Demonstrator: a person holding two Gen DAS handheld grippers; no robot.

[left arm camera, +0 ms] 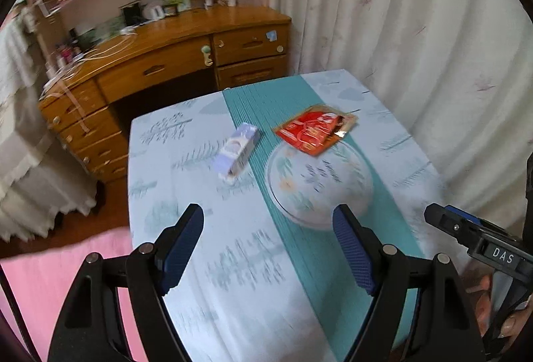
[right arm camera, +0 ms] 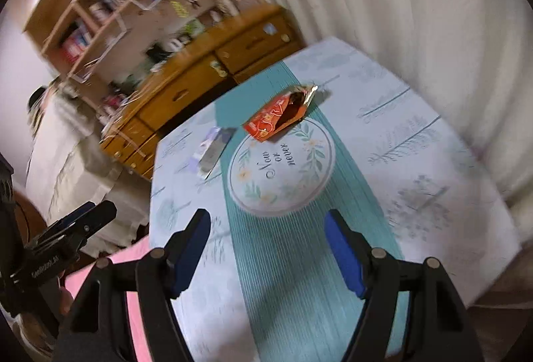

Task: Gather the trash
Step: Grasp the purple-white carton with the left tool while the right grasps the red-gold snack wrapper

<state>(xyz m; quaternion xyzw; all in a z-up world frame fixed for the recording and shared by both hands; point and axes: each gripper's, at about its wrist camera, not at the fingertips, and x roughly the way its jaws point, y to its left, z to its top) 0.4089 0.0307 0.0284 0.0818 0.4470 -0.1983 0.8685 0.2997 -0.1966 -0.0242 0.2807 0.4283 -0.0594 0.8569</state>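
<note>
A torn red snack wrapper (left arm camera: 315, 129) lies on the table at the far edge of a round floral mat (left arm camera: 319, 182). A small pale purple carton (left arm camera: 237, 150) lies on its side left of the mat. My left gripper (left arm camera: 268, 225) is open and empty, above the table's near part. My right gripper (right arm camera: 268, 228) is open and empty, also near the front edge. The right wrist view shows the wrapper (right arm camera: 283, 115), the carton (right arm camera: 213, 150) and the mat (right arm camera: 283, 172). The right gripper's tip (left arm camera: 443, 218) shows at the right of the left wrist view.
The table has a light blue cloth (left arm camera: 186, 188) with a teal stripe. A wooden desk with drawers and shelves (left arm camera: 173, 62) stands behind it. A white curtain (left arm camera: 416, 28) hangs to the right. Something pink (left arm camera: 50, 278) lies at the lower left.
</note>
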